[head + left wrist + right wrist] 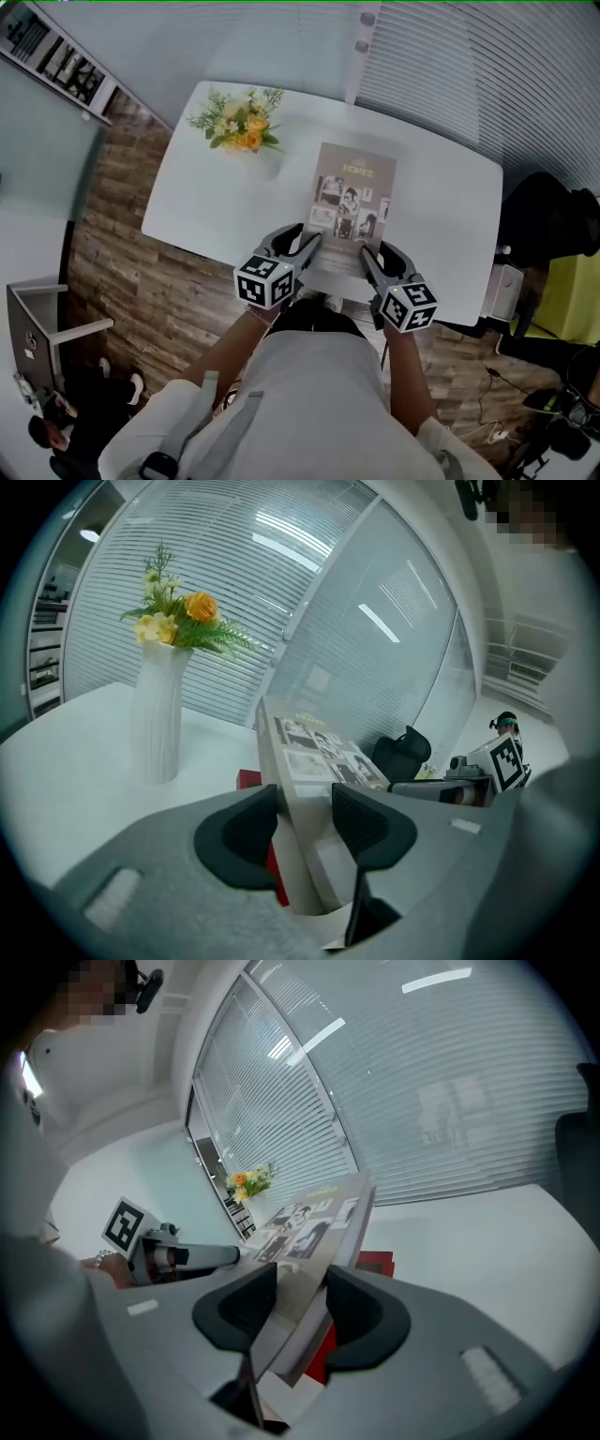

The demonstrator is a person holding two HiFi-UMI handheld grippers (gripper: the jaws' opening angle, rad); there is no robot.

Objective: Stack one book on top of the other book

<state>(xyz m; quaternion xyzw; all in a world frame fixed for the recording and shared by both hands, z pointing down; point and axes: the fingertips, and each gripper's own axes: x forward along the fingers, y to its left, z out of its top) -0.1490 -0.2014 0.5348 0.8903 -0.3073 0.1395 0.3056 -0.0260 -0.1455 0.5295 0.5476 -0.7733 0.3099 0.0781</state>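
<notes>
Grey book (352,197) was clamped at its near edge by both grippers, one at each near corner. The left gripper (307,236) had its pads closed on the left corner, and its own view showed the spine edge running up between the two dark pads (361,822). The right gripper (372,251) gripped the right corner the same way, with the cover pressed between its jaws. Both gripper views showed the book tilted, its far edge raised.

Just under the held book and ahead of the jaws lay a red book (248,780), of which only a strip along one side showed in each gripper view; from the head view it was hidden beneath the grey cover. Both grippers stood close to the near edge of the white table (441,206).

Bare tabletop spread outward from each gripper. Ahead of the left gripper and off to its outer side, well apart from the books, stood a white vase (157,714) of yellow flowers (246,127). Outward of the right gripper the surface ran open to the table's right edge, with a dark chair (548,216) beyond it. Window blinds (469,66) closed off the far side.
</notes>
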